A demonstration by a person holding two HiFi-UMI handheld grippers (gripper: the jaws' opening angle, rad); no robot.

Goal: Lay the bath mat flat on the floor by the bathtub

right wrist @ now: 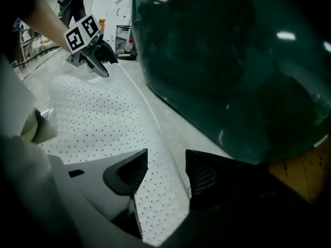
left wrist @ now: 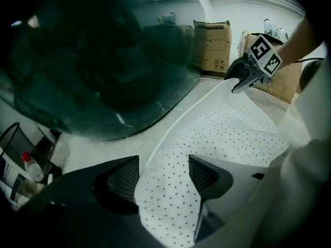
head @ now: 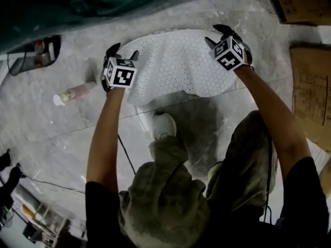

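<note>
Lying spread on the pale floor [head: 57, 133] just beside the dark green bathtub [head: 103, 4], the white bath mat [head: 181, 66] has its far edge running along the tub. Its near edge looks wavy, with a shadow under it, so it does not seem fully flat yet.

It is thin and dotted all over with small holes. I judge it light, soft and floppy: it will sag and fold wherever it is not held, and it cannot be pushed from one side. The two far corners are the places to take it, pinched on the edge and drawn apart to keep it taut.

The left tongs [left wrist: 164, 174] stand wide apart at the left far corner. The mat passes between the pads, but they do not press on it. The right tongs [right wrist: 166, 172] are the same at the right far corner, spread with the corner loose between them. Neither has hold of anything.

A shoe [head: 164, 125] stands near the mat's near edge. A bottle [head: 75, 93] lies on the floor to the left, and cardboard boxes [head: 310, 97] sit to the right.
</note>
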